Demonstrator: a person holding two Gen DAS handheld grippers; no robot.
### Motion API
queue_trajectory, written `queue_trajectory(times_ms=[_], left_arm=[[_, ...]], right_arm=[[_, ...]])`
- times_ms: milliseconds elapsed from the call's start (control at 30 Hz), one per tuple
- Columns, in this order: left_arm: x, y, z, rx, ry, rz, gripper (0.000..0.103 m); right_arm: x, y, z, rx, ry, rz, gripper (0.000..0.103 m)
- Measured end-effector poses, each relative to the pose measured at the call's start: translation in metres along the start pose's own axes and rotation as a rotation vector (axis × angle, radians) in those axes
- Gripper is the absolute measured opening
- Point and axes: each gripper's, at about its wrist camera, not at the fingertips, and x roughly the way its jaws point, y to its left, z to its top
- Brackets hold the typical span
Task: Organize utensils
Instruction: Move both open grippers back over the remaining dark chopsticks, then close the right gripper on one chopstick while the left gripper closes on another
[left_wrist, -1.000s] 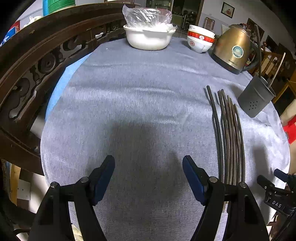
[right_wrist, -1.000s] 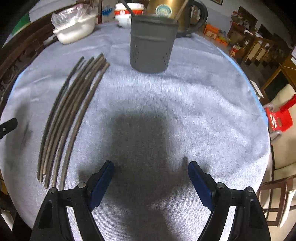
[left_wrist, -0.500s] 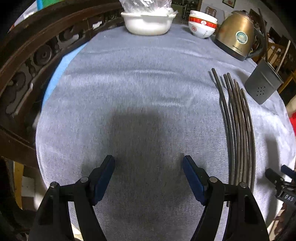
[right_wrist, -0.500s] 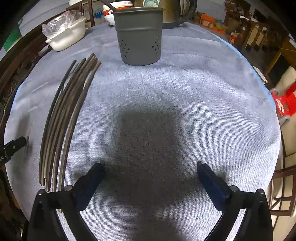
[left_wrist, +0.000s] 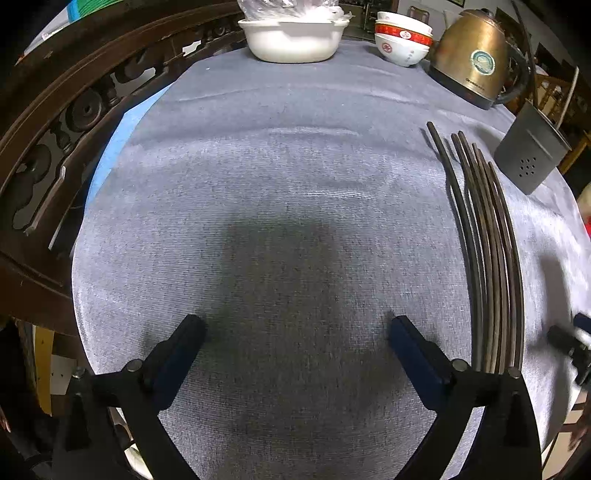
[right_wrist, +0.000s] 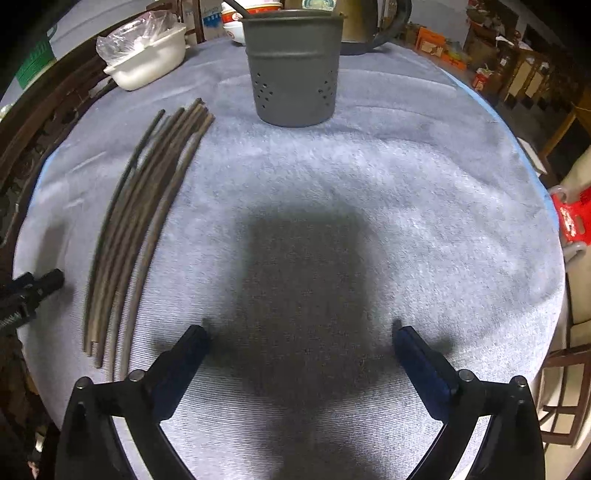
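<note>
Now, going left to right across the round desk (left_wrist: 295, 221) under its grey cloth: a carved dark wooden chair back (left_wrist: 55, 122) curves along the 9 to 11 o'clock edge in the left wrist view. At 12 o'clock sits a white basin (left_wrist: 291, 40) with a plastic bag in it, then stacked red-and-white bowls (left_wrist: 402, 40) at 1 o'clock and a brass-coloured kettle (left_wrist: 476, 62) just past them.

The left tool (left_wrist: 295, 332) hangs over bare cloth, its jaws having just been opening and now wide apart with nothing between them. Just to its right, at 3 o'clock, lie the chopsticks (left_wrist: 487, 258), a bundle of dark sticks side by side, flat on the cloth. The grey perforated utensil holder (left_wrist: 528, 155) stands upright near their far tips at 2 o'clock.

The right tool (right_wrist: 299, 332) also hovers over empty cloth, jaws spread wide after opening, gripping nothing; the chopsticks (right_wrist: 140, 229) are at its 9 o'clock and the utensil holder (right_wrist: 293, 70) at 12.
</note>
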Motion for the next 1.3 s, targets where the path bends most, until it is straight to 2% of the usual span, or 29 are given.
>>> queue_trajectory(times_ms=[67, 133, 200, 233, 300, 433, 600, 733, 967, 1067, 1200, 1300], left_arm=[[-0.001, -0.001, -0.002, 0.0, -0.009, -0.001, 0.101], [-0.001, -0.002, -0.003, 0.0, -0.012, -0.001, 0.102], [-0.002, -0.003, -0.004, 0.002, -0.013, -0.002, 0.102], [-0.002, -0.004, -0.004, 0.003, -0.014, -0.002, 0.102], [-0.003, -0.002, -0.004, 0.008, -0.015, -0.006, 0.102], [-0.005, -0.001, -0.006, 0.015, -0.023, -0.009, 0.103], [-0.006, 0.0, -0.007, 0.019, -0.03, -0.012, 0.103], [-0.005, 0.001, -0.007, 0.024, -0.034, -0.015, 0.103], [-0.004, 0.0, -0.007, 0.026, -0.035, -0.016, 0.103], [-0.002, 0.001, -0.005, 0.027, -0.029, -0.017, 0.103], [-0.002, 0.002, 0.001, 0.022, -0.001, -0.019, 0.103], [-0.004, 0.001, 0.012, -0.019, 0.02, -0.085, 0.101]], right_arm=[[-0.007, 0.001, 0.012, 0.014, -0.009, 0.019, 0.096], [-0.008, 0.004, 0.026, 0.037, 0.004, 0.08, 0.091], [-0.005, 0.007, 0.041, 0.067, 0.024, 0.133, 0.07], [0.0, 0.008, 0.051, 0.083, 0.046, 0.155, 0.064], [0.006, 0.011, 0.064, 0.111, 0.068, 0.184, 0.041], [0.018, 0.017, 0.085, 0.18, 0.097, 0.244, 0.04], [0.032, 0.023, 0.099, 0.204, 0.124, 0.251, 0.039], [0.042, 0.029, 0.109, 0.219, 0.144, 0.25, 0.03], [0.052, 0.052, 0.124, 0.175, 0.16, 0.223, 0.02], [0.053, 0.056, 0.124, 0.145, 0.169, 0.22, 0.009], [0.053, 0.052, 0.124, 0.08, 0.171, 0.183, 0.007], [0.05, 0.042, 0.122, 0.055, 0.174, 0.162, 0.007]])
